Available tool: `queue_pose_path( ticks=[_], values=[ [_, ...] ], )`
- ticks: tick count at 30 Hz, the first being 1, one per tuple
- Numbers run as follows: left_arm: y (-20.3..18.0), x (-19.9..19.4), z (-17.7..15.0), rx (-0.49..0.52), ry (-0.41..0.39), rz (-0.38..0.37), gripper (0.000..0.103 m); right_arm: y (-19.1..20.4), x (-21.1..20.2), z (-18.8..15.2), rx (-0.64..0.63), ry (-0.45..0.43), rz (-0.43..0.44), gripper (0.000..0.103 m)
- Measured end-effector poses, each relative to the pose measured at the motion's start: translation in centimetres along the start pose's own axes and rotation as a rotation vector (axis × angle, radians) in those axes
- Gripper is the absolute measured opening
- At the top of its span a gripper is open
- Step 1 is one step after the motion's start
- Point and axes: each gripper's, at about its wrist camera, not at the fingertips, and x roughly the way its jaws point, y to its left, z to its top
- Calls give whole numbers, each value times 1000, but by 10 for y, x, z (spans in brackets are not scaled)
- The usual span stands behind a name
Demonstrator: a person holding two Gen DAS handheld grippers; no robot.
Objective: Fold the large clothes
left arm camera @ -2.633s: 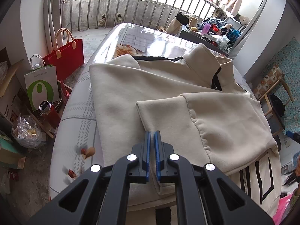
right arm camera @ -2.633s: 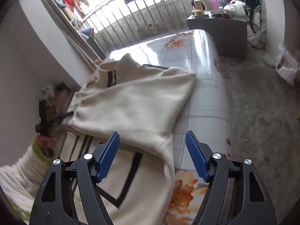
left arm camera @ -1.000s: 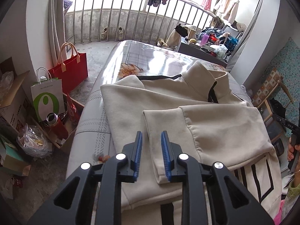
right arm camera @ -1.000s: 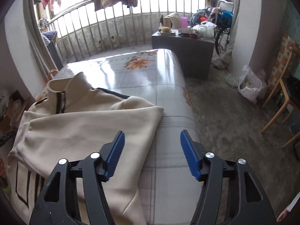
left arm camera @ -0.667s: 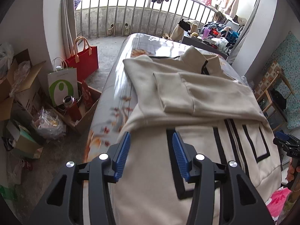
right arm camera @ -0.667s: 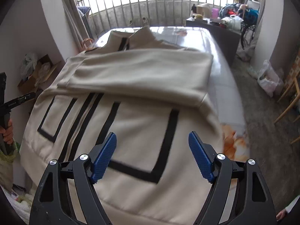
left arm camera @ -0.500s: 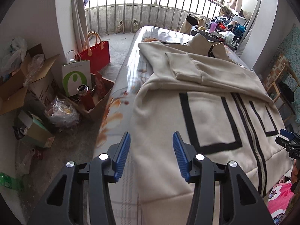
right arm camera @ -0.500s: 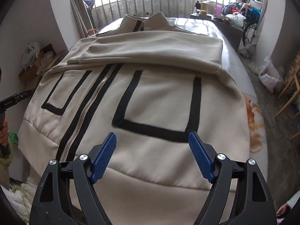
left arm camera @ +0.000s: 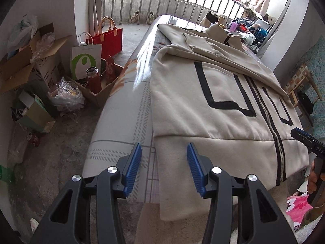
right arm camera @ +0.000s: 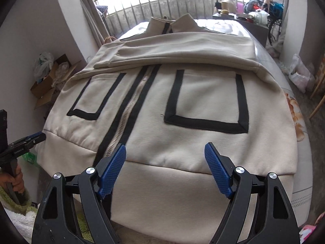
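A large cream zip jacket with black rectangle trim lies front up on a long table. It also shows in the right wrist view. Both sleeves are folded across its chest. My left gripper is open and empty above the jacket's near left hem corner. My right gripper is open and empty above the hem band, right of the zip. The right gripper also shows in the left wrist view, and the left one in the right wrist view.
Left of the table stand cardboard boxes, a white paper bag, a red bag and a flask. A barred window and a cluttered side table lie beyond. A wooden chair stands on the right.
The left gripper let go of the folded sleeve and opened. Both grippers drew back from the chest to the jacket's hem end.
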Motion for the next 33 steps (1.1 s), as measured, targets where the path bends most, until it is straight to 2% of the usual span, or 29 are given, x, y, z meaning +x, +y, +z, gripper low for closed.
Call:
queue_pose_path(
  ticks=[4,6,8,11,17,21,25,27,28,29,30,32,33],
  values=[
    [0,-3,-9,-34,9,-58,45,34,-5,-1,-130,-14,40,77],
    [1,-4,-12,-55,6,-85,37,53,-6,-2,-196,-18,69,79],
    [2,-5,-14,-71,10,-93,22,74,-6,-4,-258,-21,110,79],
    [9,-13,-12,-104,3,-146,10,105,-2,-11,-346,-18,187,79],
    [22,-27,1,-219,8,-327,6,175,7,-30,-566,-4,290,79],
    [26,-28,9,-292,31,-436,6,213,22,-39,-639,2,339,80],
    [26,-27,17,-339,41,-529,6,239,38,-48,-692,-13,323,79],
    [26,-25,20,-342,53,-547,6,245,43,-52,-710,-41,264,63],
    [25,-23,21,-342,64,-548,6,247,46,-52,-711,-50,222,46],
    [26,-23,22,-344,70,-545,6,245,47,-50,-698,-57,205,34],
    [28,-23,22,-347,69,-538,6,242,47,-46,-671,-56,213,29],
    [33,-23,24,-356,78,-537,10,232,46,-37,-604,-44,235,10],
    [37,-23,23,-365,79,-541,12,227,46,-33,-570,-37,249,9]
  ],
)
